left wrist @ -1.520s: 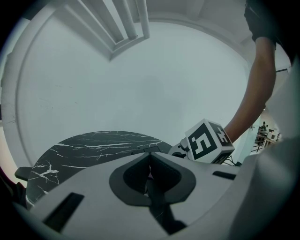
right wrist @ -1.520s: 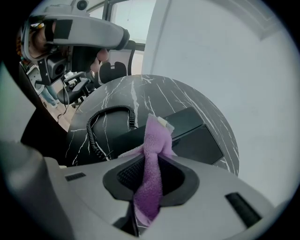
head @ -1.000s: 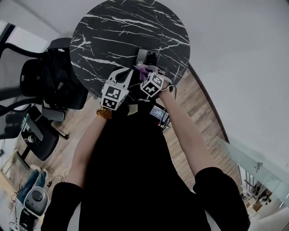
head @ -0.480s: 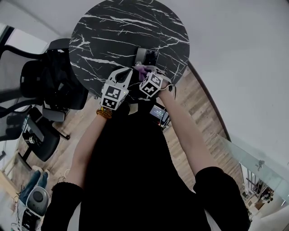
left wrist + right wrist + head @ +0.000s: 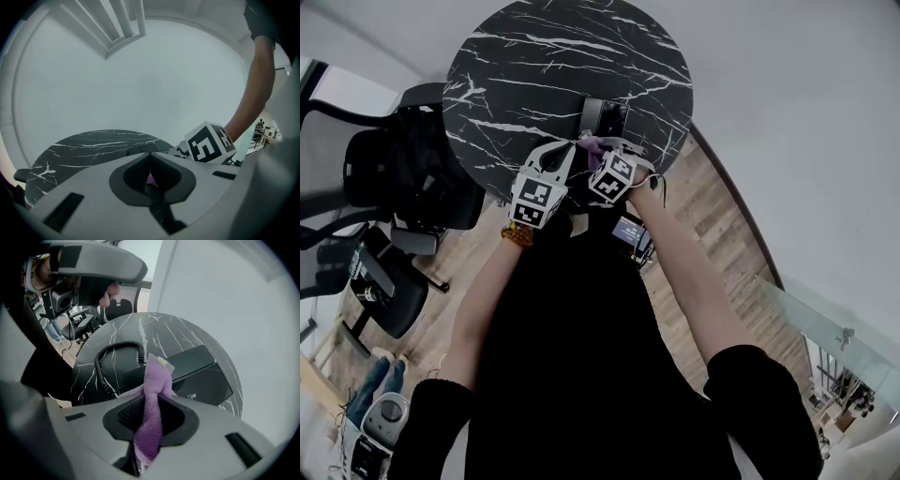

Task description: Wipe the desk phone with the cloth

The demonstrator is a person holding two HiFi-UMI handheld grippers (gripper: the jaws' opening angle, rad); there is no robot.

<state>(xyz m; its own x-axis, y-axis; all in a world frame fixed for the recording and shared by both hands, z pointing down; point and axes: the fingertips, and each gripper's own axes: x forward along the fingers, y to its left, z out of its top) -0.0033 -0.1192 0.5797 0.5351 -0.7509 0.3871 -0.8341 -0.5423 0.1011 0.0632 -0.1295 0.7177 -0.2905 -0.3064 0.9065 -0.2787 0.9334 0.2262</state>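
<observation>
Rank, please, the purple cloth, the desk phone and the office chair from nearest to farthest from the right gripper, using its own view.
1. Purple cloth: clamped in the right gripper's jaws.
2. Desk phone: just ahead, on the table.
3. Office chair: beyond the table's far edge, upper left.

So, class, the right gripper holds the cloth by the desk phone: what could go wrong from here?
The cloth is pinched into a narrow bunch in the right gripper, so a wipe may touch little of the desk phone. The coiled cord lies beside the phone; a sweep could snag it.
</observation>
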